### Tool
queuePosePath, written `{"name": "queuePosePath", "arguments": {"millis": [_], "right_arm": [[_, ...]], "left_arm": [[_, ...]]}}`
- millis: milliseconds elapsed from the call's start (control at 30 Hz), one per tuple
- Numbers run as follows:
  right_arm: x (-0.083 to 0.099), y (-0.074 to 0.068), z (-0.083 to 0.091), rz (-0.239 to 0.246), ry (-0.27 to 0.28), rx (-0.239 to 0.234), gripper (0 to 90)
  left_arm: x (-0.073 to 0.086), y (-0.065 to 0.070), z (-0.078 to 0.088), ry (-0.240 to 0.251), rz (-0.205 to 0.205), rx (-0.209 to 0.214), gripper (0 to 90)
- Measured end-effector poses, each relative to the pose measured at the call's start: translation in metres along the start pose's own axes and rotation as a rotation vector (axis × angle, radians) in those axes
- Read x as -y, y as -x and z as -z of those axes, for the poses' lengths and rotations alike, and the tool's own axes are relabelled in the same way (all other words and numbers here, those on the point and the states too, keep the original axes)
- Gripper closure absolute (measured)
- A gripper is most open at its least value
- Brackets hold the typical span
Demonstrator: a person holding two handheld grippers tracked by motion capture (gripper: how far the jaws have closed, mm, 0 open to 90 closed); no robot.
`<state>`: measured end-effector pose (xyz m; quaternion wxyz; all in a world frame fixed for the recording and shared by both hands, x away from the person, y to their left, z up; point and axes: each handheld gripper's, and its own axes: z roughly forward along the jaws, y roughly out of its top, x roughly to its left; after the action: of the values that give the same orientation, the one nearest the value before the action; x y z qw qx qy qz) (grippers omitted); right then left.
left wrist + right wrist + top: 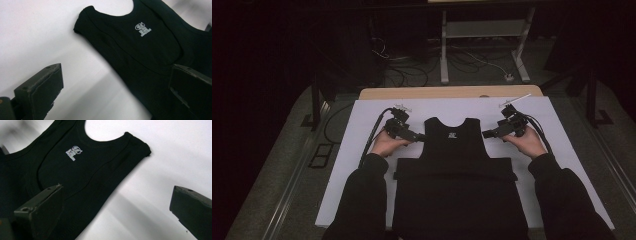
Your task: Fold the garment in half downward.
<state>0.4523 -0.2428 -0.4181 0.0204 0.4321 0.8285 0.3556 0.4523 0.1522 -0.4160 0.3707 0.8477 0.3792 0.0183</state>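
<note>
Vest: black tank top (455, 150) lies mid-bench, hem folded up once, straps toward the far edge.
Left hand-held gripper (419, 137): jaws wide apart, empty, at the left armhole.
Right hand-held gripper (486, 133): jaws wide apart, empty, at the right armhole.
Left to do: judging by this, further folds.

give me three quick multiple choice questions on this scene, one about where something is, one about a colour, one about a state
1. Where does the black tank top lie?
A. On the white sheet, between the two grippers
B. On the floor beside the table
C. Draped over the person's sleeve

2. What colour is the small logo below the neckline?
A. Red
B. White
C. Yellow

3. How do the left gripper and right gripper stand?
A. Both shut on the fabric
B. One shut, one open
C. Both open, holding nothing

Answers:
1. A, the high view shows it flat on the sheet with a gripper at each side.
2. B, the print reads white in both gripper views.
3. C, each gripper view shows its jaws wide apart.
</note>
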Motion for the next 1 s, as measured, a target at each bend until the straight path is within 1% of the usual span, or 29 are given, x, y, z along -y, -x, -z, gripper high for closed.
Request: {"name": "queuePosePath", "arguments": {"millis": [33,200,233,433,500,567,667,733,767,867,933,967,1000], "right_arm": [[0.000,0.000,-0.001,0.000,-0.001,0.000,0.0],[-0.001,-0.001,-0.007,-0.003,-0.006,-0.003,0.0],[-0.001,-0.002,-0.008,0.000,-0.008,-0.005,0.0],[-0.003,-0.005,-0.015,0.009,-0.014,-0.005,0.0],[-0.003,-0.006,-0.017,0.007,-0.016,-0.004,2.5],[-0.003,-0.006,-0.019,0.008,-0.014,-0.009,3.8],[-0.002,-0.008,-0.021,0.006,-0.018,-0.013,7.2],[-0.002,-0.008,-0.022,0.006,-0.017,-0.015,9.6],[-0.002,-0.008,-0.022,0.005,-0.014,-0.016,11.0],[-0.002,-0.009,-0.023,0.007,-0.005,-0.024,14.0],[-0.002,-0.010,-0.024,0.008,-0.009,-0.024,16.7],[-0.002,-0.011,-0.024,0.010,-0.012,-0.022,17.9],[-0.002,-0.011,-0.025,0.013,-0.014,-0.020,19.0]], "left_arm": [[0.000,0.000,-0.001,-0.003,0.005,0.001,0.0],[-0.001,0.002,-0.007,-0.017,-0.006,0.002,0.0],[-0.002,0.002,-0.008,-0.012,0.002,0.005,0.0],[-0.002,0.003,-0.016,-0.030,-0.001,0.016,0.0],[-0.002,0.004,-0.018,-0.030,0.003,0.019,0.0],[-0.003,0.004,-0.020,-0.053,0.001,0.022,0.0],[-0.004,0.008,-0.024,-0.058,-0.010,0.008,0.0],[-0.005,0.009,-0.025,-0.065,-0.010,0.010,0.3],[-0.005,0.009,-0.026,-0.067,-0.013,0.013,0.8],[-0.005,0.009,-0.027,-0.064,-0.006,0.014,3.4],[-0.005,0.009,-0.028,-0.060,0.003,0.017,5.5],[-0.005,0.009,-0.028,-0.061,0.004,0.012,7.8],[-0.005,0.010,-0.029,-0.064,0.005,-0.007,12.3]]}}
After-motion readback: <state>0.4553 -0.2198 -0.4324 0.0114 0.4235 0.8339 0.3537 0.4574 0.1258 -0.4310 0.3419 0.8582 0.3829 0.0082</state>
